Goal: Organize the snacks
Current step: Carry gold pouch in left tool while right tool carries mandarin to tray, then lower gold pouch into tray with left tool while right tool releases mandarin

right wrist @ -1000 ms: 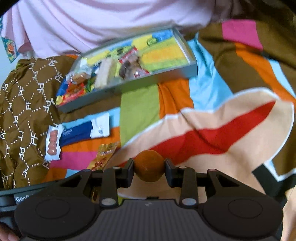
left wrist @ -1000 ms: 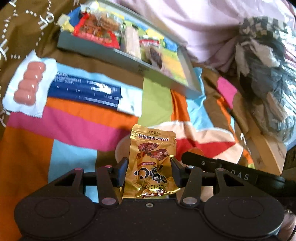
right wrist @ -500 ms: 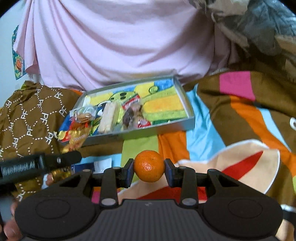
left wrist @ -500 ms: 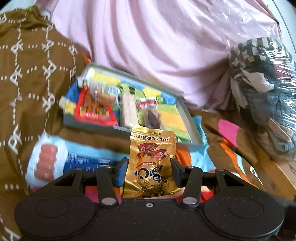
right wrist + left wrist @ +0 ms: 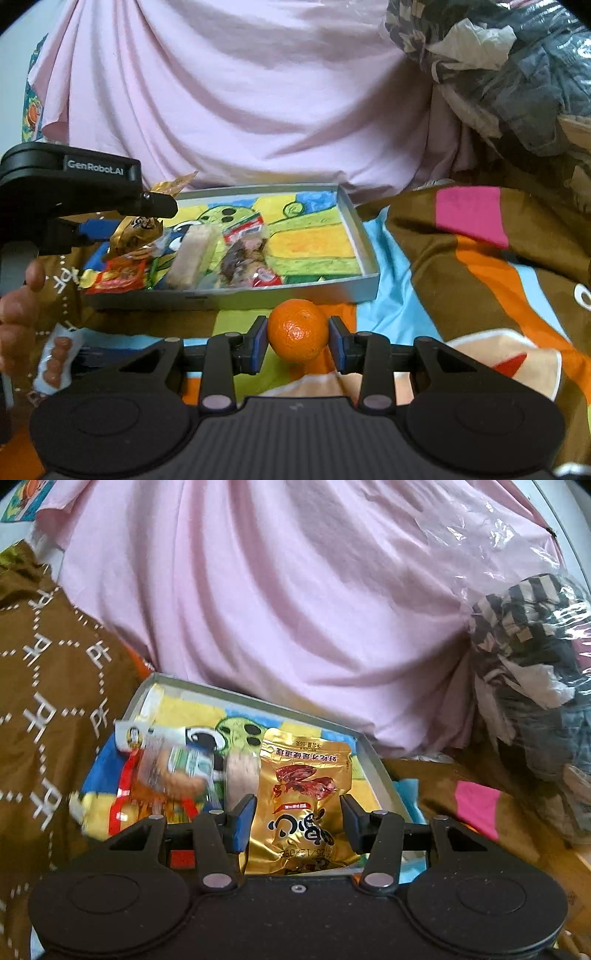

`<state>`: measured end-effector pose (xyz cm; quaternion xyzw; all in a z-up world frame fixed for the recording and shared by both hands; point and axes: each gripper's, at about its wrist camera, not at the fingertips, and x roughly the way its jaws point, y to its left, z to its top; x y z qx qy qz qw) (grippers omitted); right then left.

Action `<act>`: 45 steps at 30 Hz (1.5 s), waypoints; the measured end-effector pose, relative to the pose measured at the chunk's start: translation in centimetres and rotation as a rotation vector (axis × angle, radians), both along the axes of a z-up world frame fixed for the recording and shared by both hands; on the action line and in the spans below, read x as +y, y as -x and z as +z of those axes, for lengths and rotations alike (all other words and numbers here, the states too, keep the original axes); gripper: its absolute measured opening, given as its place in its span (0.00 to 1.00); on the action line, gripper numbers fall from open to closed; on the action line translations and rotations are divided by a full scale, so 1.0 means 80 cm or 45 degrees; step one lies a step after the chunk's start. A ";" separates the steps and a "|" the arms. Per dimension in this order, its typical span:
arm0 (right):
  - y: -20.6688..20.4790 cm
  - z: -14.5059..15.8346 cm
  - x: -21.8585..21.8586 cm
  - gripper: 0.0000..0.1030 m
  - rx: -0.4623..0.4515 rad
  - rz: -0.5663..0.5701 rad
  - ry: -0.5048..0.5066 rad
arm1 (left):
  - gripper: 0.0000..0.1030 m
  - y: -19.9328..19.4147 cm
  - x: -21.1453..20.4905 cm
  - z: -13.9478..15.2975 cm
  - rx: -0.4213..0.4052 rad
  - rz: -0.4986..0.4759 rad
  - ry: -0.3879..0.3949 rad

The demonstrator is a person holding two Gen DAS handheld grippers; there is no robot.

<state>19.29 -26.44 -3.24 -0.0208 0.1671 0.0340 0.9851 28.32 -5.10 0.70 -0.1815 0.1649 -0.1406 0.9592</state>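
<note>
My left gripper (image 5: 298, 821) is shut on a gold snack packet (image 5: 301, 805), held upright just above the near left part of the grey tray (image 5: 373, 755). In the right wrist view that left gripper (image 5: 122, 225) hangs over the tray's left end with the gold packet (image 5: 138, 230) in it. My right gripper (image 5: 297, 341) is shut on a small orange (image 5: 297, 334), in front of the tray's near wall (image 5: 258, 295). Several wrapped snacks (image 5: 195, 258) lie in the tray's left half; its right half shows bare cartoon print.
A sausage pack (image 5: 55, 356) and a blue-and-white packet (image 5: 92, 356) lie on the colourful blanket (image 5: 461, 288) at the lower left. Pink cloth (image 5: 240, 92) rises behind the tray. A plastic bag of clothes (image 5: 498, 55) sits at the upper right. A hand (image 5: 16, 314) holds the left gripper.
My left gripper has risen and moved forward with the gold packet, from over the blanket to over the tray's near left part. My right gripper tilted upward, keeping the orange.
</note>
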 end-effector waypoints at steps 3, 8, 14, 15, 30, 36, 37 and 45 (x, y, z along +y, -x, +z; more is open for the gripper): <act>-0.011 0.001 -0.001 0.38 -0.047 -0.016 0.019 | 0.49 -0.015 0.000 -0.005 -0.017 0.011 -0.021; -0.034 0.001 0.001 0.38 -0.159 -0.049 0.070 | 0.49 -0.032 0.006 -0.019 -0.009 0.030 -0.020; -0.063 0.005 0.007 0.38 -0.229 -0.043 0.075 | 0.49 -0.050 0.005 -0.031 0.009 0.029 -0.005; -0.068 0.006 0.007 0.38 -0.233 -0.040 0.065 | 0.49 -0.052 0.003 -0.031 0.005 0.024 -0.011; -0.105 -0.002 -0.005 0.45 -0.137 -0.015 -0.077 | 0.50 -0.073 -0.004 -0.046 0.068 0.001 -0.077; -0.106 -0.004 -0.006 0.48 -0.118 -0.016 -0.085 | 0.50 -0.077 -0.004 -0.050 0.100 -0.003 -0.085; -0.107 -0.004 -0.006 0.49 -0.115 -0.013 -0.083 | 0.50 -0.077 -0.004 -0.050 0.099 -0.003 -0.090; -0.110 -0.005 -0.006 0.50 -0.110 -0.009 -0.087 | 0.50 -0.078 -0.006 -0.051 0.100 -0.004 -0.091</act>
